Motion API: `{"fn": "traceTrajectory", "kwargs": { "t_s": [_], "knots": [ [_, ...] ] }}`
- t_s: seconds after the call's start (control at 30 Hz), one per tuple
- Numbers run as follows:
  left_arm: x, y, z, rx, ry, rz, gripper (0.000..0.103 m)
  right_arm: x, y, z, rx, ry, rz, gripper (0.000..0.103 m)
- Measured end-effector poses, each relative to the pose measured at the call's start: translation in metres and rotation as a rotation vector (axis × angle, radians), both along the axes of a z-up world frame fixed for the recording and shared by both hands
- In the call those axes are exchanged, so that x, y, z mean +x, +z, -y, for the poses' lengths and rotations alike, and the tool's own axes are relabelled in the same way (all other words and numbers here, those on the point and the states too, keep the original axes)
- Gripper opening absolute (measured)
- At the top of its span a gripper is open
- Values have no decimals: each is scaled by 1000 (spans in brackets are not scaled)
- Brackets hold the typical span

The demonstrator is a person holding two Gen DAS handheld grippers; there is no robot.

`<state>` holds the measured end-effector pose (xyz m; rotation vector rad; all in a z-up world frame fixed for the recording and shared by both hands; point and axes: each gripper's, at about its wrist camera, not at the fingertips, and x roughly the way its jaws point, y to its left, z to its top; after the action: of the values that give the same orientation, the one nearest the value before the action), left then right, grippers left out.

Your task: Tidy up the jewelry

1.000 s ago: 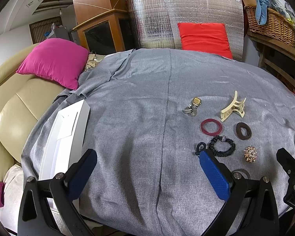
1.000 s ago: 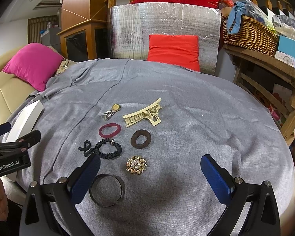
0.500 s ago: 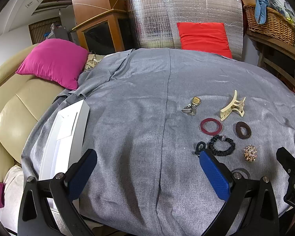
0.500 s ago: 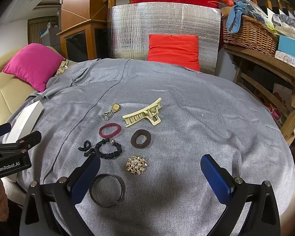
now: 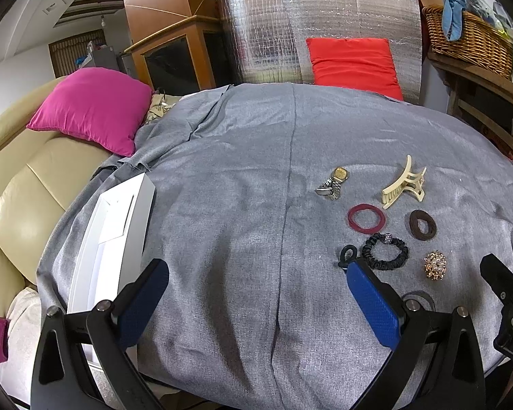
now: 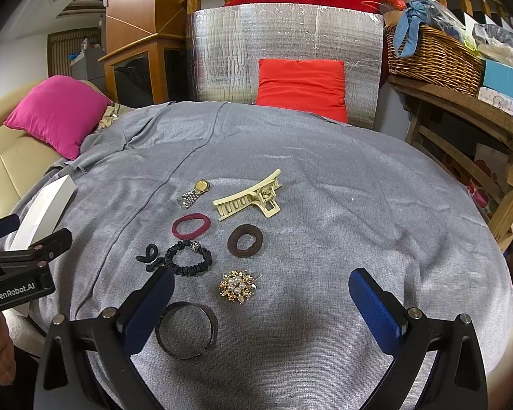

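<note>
Right wrist view shows our right gripper (image 6: 260, 311) spread wide and empty above the gold pearl brooch (image 6: 237, 287) and dark metal bangle (image 6: 186, 329); our left gripper (image 5: 256, 300) gapes too, nearer the white box (image 5: 113, 232). We judge the soft grey cloth (image 6: 359, 205) could bunch under a finger, and the smooth bangle may skid from the pads, unlike the ruched black scrunchie (image 6: 188, 258)

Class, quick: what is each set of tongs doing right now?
Left tongs: open, holding nothing.
Right tongs: open, holding nothing, above the brooch.
</note>
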<state>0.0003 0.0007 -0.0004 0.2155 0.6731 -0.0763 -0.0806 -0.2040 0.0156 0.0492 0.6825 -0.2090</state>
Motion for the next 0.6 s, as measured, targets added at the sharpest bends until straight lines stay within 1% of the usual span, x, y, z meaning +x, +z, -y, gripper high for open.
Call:
{"fn": "traceTrajectory", "kwargs": {
  "t_s": [0.17,0.27,0.3,0.37,0.4,0.5,0.57,0.6],
  "knots": [
    [0,0,1,5,1,16,103,0,0,0,4,1,1,103],
    [4,-1,3,7,1,9,103,5,3,5,35,-2,-4,103],
    [10,-1,3,5,-3,-26,103,9,5,9,64,1,-7,103],
    [25,-2,2,-28,-13,-112,103,19,10,20,130,8,-15,103],
    [35,-1,0,-45,-9,-132,103,27,13,27,162,5,-16,103],
    [64,0,2,-36,4,-138,103,56,17,47,228,12,-27,103],
    [85,-5,2,-49,12,-170,103,79,14,63,303,4,-52,103],
    [95,-9,1,-64,17,-186,103,93,10,74,376,-5,-69,103]
  ]
}}
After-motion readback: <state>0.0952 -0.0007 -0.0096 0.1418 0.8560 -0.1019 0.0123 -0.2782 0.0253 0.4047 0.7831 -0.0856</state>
